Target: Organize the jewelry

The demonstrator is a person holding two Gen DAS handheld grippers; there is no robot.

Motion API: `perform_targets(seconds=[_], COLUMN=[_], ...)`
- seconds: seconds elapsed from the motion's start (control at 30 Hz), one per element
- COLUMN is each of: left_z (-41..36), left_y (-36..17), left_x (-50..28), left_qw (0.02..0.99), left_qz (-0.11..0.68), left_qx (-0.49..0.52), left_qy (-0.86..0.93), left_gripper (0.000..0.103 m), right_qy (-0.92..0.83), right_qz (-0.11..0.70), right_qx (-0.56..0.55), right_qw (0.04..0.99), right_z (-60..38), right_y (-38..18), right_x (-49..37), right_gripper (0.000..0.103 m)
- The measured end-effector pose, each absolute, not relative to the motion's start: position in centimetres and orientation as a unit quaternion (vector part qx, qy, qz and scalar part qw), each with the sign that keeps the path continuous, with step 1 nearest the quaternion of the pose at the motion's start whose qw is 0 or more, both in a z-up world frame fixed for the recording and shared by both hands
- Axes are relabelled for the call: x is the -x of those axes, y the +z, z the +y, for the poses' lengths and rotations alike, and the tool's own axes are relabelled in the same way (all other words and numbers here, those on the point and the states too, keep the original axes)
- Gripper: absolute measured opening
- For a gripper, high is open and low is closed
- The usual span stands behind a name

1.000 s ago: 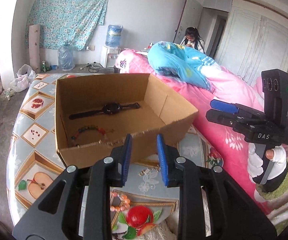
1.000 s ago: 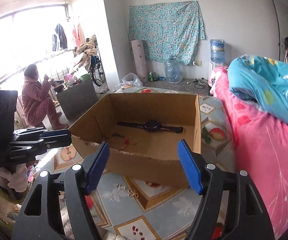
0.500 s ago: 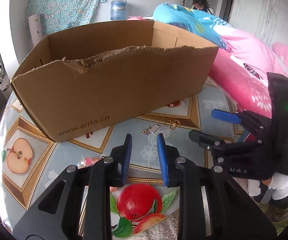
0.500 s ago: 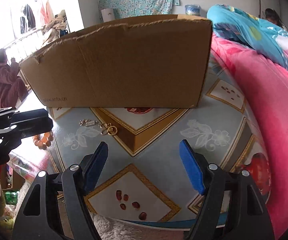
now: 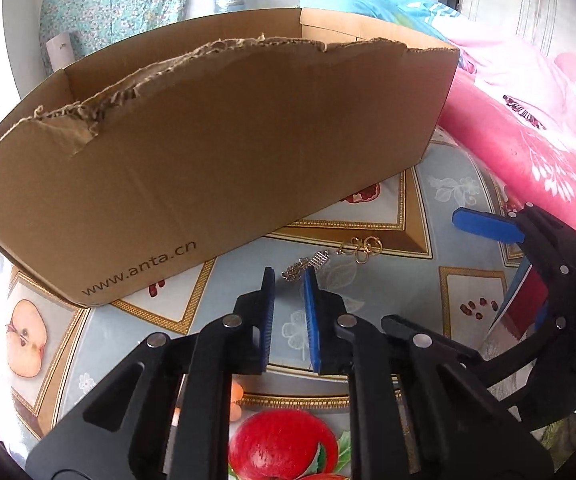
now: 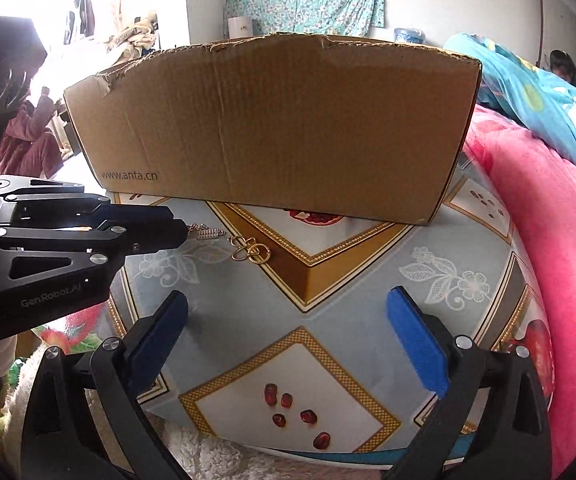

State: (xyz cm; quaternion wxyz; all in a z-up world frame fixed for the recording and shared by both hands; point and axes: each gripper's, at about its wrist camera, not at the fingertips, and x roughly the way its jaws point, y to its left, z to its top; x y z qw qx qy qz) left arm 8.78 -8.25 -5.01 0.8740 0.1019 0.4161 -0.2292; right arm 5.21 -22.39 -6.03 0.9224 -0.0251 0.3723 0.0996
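A silver chain piece lies on the patterned tablecloth in front of the cardboard box, with gold linked rings just to its right. My left gripper is low over the table, its blue pads narrowly apart with the chain's near end right at the tips. In the right wrist view the silver chain and gold rings show beside the left gripper. My right gripper is wide open and empty, further back. The box's inside is hidden.
The box stands on a round table with a fruit-print cloth. Orange beads lie near the table's front edge under my left gripper. A pink bed runs along the right side.
Both grippers have dropped from above the box to table height in front of it. My left gripper has moved forward to the silver chain. The jaw gaps look unchanged.
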Motion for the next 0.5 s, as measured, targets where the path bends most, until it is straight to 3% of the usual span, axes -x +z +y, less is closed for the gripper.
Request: perform_targets(seconds=[0.33,0.5], left_z=[-9.4,-9.4], left_y=[-5.0,-5.0], left_x=[-9.2,-9.3], left_qw=[0.872,0.872], left_qz=[0.418,0.417], left_qx=[-0.112,-0.11], left_qy=[-0.23,-0.23], left_gripper=[0.013,0.003], right_qy=[0.099,0.1], right_qz=[0.363,0.362], right_qx=[0.023,0.023], right_qw=[0.926,0.926], right_z=[-22.2,-22.1], right_y=[-6.4,-6.4], right_x=[-4.5,-4.2], right_gripper=[0.097,0.097])
